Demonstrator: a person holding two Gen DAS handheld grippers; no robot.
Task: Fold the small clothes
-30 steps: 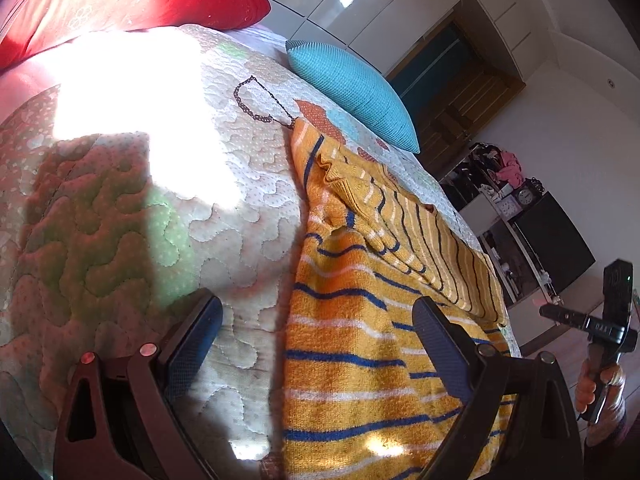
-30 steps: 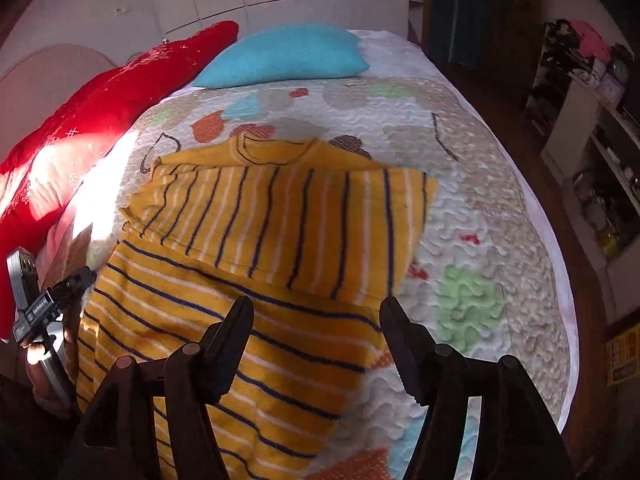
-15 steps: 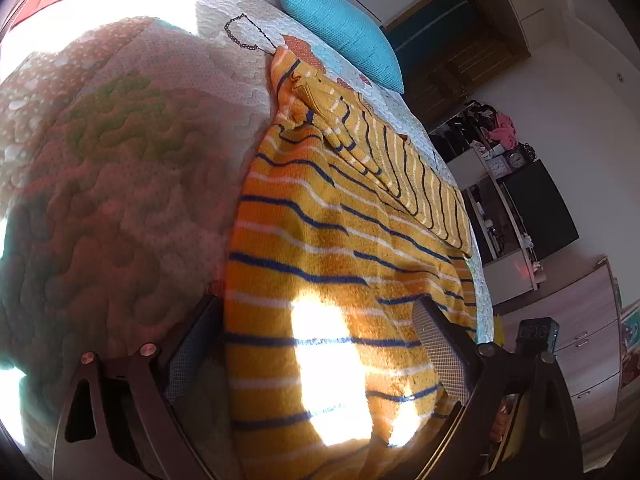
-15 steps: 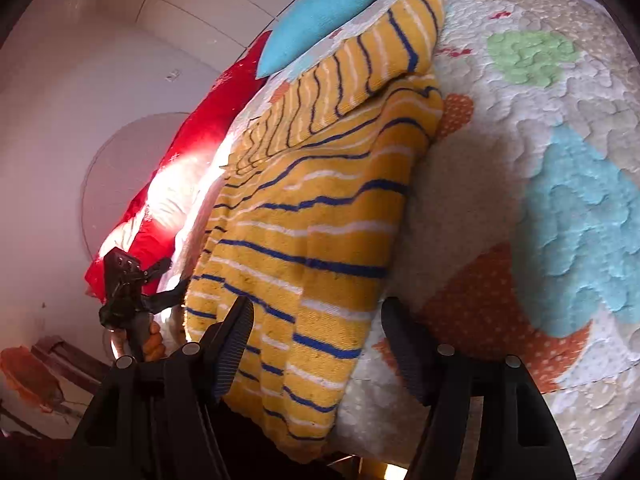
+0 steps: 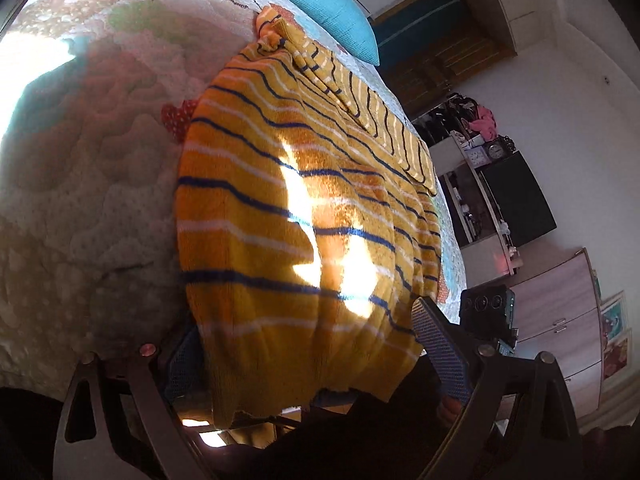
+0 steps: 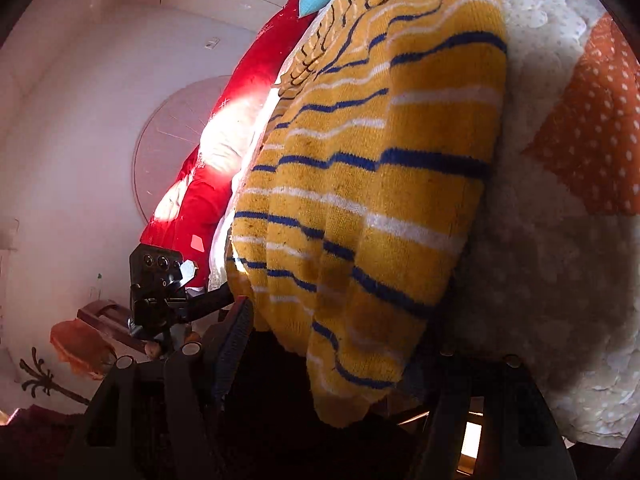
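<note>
Left gripper (image 5: 310, 354) spread wide at the sweater's (image 5: 304, 216) hanging hem, gripping nothing. Yellow, blue-striped, draped over the edge of the quilted bed (image 5: 92, 168), sleeve folded across. Right gripper (image 6: 340, 356) equally wide apart at the hem's other corner, empty.

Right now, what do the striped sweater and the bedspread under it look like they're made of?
The sweater looks like soft knitted yarn, probably wool or acrylic: fuzzy matte surface, visible knit rows, ragged hem. The bedspread looks like quilted cotton: puffy stitched wavy lines, dotted matte print.
</note>
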